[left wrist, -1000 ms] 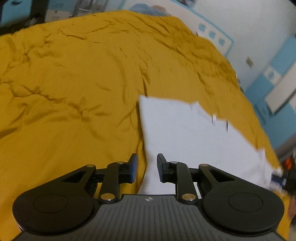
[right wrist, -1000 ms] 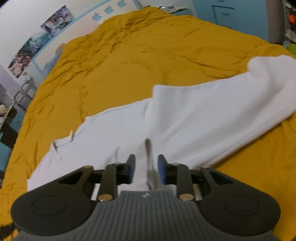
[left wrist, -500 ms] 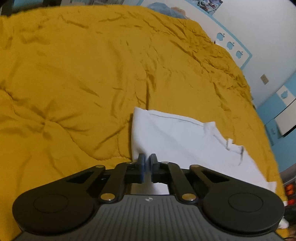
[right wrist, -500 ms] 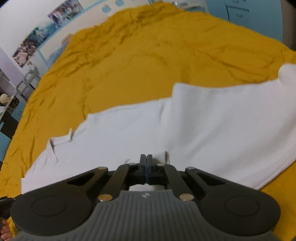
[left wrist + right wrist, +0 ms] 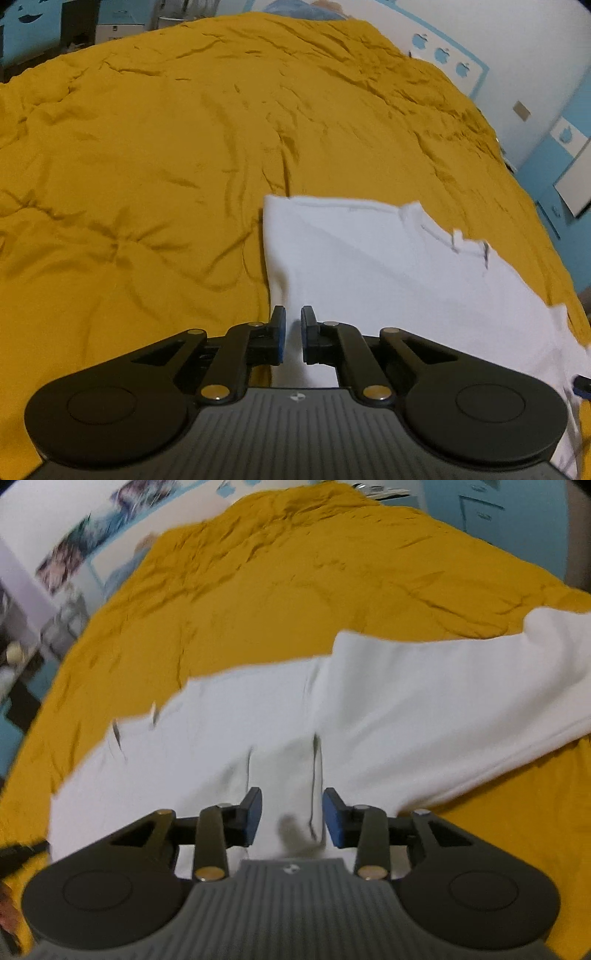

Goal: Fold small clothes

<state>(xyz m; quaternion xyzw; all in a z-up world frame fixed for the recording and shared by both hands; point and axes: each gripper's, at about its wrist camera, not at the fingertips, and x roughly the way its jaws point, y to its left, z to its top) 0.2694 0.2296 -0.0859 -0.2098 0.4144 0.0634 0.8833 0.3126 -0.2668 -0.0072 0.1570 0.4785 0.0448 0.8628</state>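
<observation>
Left gripper (image 5: 293,332) first: its jaws are parted by a thin slit, the blue pads not pressing on anything, so I call it let go. It hovers over the near left edge of the white garment (image 5: 388,266), which shows through the gap. Right gripper (image 5: 291,819) is released too, jaws well apart. A small raised pleat of the same white garment (image 5: 406,709) runs between its pads, touching neither.

The garment lies spread on the mustard bedspread (image 5: 147,147), with its dark-trimmed neckline (image 5: 118,734) off to the left in the right wrist view. A doubled-over layer lies across its right side there.

Against half a second ago: both grippers were clamped shut low over the cloth, and both have just been opening. The right has opened much more than the left. A second ago both stood parted, so that was a quick pinch and release. The left edge now looks straighter than it did a second ago.
</observation>
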